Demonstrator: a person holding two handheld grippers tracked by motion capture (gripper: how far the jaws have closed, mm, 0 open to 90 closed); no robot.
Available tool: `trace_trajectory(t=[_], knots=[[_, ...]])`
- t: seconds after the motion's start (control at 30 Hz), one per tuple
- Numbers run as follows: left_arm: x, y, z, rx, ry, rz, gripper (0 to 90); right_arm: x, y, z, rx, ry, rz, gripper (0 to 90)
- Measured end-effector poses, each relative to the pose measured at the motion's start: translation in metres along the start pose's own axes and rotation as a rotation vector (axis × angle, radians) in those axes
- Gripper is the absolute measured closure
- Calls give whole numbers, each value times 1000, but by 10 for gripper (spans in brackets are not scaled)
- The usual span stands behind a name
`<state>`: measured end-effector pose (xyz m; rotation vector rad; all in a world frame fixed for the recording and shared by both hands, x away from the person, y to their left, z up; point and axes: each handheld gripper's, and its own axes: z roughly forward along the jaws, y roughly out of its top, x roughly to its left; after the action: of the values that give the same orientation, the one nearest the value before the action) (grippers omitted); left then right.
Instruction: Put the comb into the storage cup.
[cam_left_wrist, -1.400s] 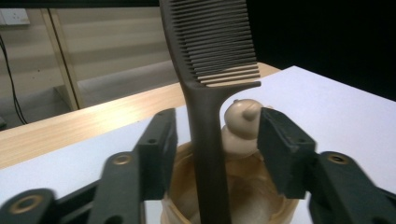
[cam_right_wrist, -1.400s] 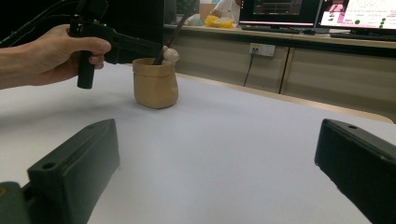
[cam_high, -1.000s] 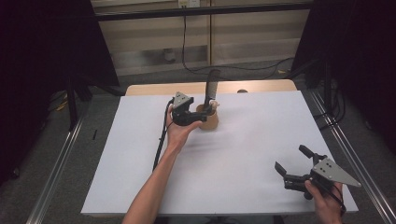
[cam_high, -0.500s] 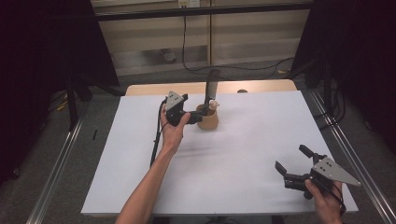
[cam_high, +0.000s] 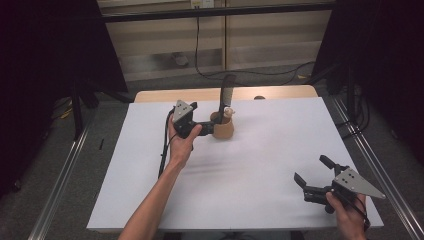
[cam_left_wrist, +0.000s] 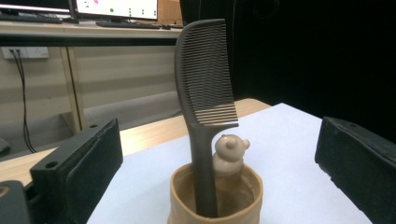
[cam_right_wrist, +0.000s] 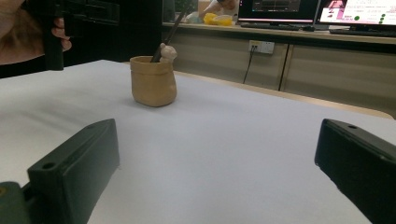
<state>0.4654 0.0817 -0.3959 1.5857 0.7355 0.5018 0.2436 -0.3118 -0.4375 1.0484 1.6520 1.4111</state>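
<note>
Brown comb: a dark brown plastic comb (cam_left_wrist: 205, 93) stands upright, teeth up, handle down inside the cup, at the far middle of the table.
Cup: a tan, sack-shaped ceramic cup (cam_high: 223, 129) with a small cream bear figure (cam_left_wrist: 229, 154) at its rim, just behind the comb.
Left gripper: the black left gripper (cam_high: 206, 129) sits just beside the cup, jaws wide, one on either side of it, apart from it.
Step in hand: seemingly lining up on the comb or cup; nothing gripped.
Next move: probably lifting to the comb's handle, then closing.
Right gripper: the right gripper (cam_high: 311, 175) rests well apart at the near right corner, jaws wide, empty.
Table: white sheet over a wooden table (cam_high: 260, 165).
</note>
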Motion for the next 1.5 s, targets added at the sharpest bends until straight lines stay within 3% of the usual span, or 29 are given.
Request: trace_trajectory(t=[0.2, 0.4, 0.77, 1.0, 1.1, 1.13, 1.2, 1.43, 1.5], knots=[[1, 2, -13, -30, -4, 27, 11, 0, 0, 0, 2, -8, -2, 0], [1, 1, -19, -55, -11, -11, 10, 0, 0, 0, 4, -11, -7, 0], [-7, 4, -28, -49, 13, 66, 24, 0, 0, -2, 1, -14, -5, 0], [-4, 4, -34, -54, 14, 30, 29, 1, 1, -2, 1, -15, -8, 0], [-6, 4, -38, -53, 21, 32, 37, 0, 0, -2, 1, -20, -7, 0], [-6, 5, -39, -55, 17, 49, 39, 0, 0, -2, 5, -20, -6, 0], [-5, 6, -44, -72, 16, 31, 39, 0, 0, -1, 4, -17, -6, 0], [-4, 7, -60, -78, 20, 43, 38, 0, 0, -2, 3, -23, -4, 0], [-4, 4, -62, -83, 18, 25, 38, 0, 0, -2, 3, -25, -5, 0]])
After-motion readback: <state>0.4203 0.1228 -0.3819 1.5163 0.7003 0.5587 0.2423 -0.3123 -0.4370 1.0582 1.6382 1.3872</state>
